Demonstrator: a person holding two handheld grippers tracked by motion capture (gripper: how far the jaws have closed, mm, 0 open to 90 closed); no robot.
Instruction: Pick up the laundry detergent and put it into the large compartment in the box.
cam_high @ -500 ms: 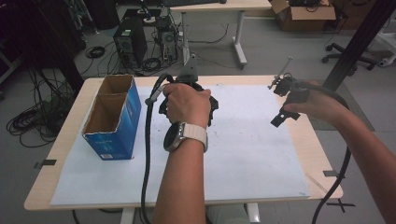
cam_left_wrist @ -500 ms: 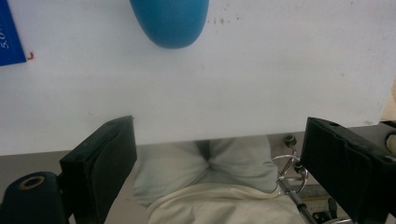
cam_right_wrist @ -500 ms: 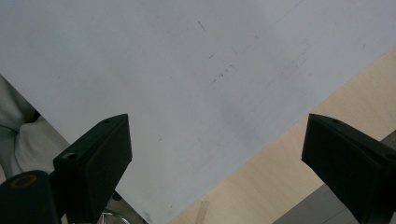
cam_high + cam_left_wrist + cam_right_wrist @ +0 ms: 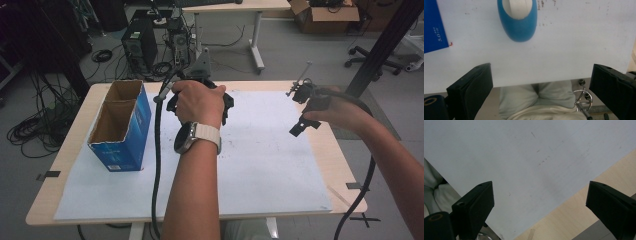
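The tabletop (image 4: pixel 70 137) is carrying a white sheet (image 4: pixel 265 165) that is covering most of its surface, with bare wood showing at the edges.

A blue box (image 4: pixel 125 132) is standing open-topped on the sheet's left part, its cardboard inside split into two compartments. In the left gripper view its blue wall (image 4: pixel 432 27) is showing at the upper left.

The left tool (image 4: pixel 200 95) is hovering over the sheet near the far middle, just right of the box, with the person's hand wrapped over it and a watch (image 4: pixel 187 137) sitting on the wrist. In the left gripper view its two jaws are standing wide apart with nothing between them.

A blue cup-like thing (image 4: pixel 517 21) with a white inside is lying on the sheet, well beyond those jaws and just beside the box wall.

The right tool (image 4: pixel 302 107) is hanging over the sheet's right edge, well apart from the left one. In the right gripper view its jaws are also spreading wide, gripping nothing, above the sheet and the wood.
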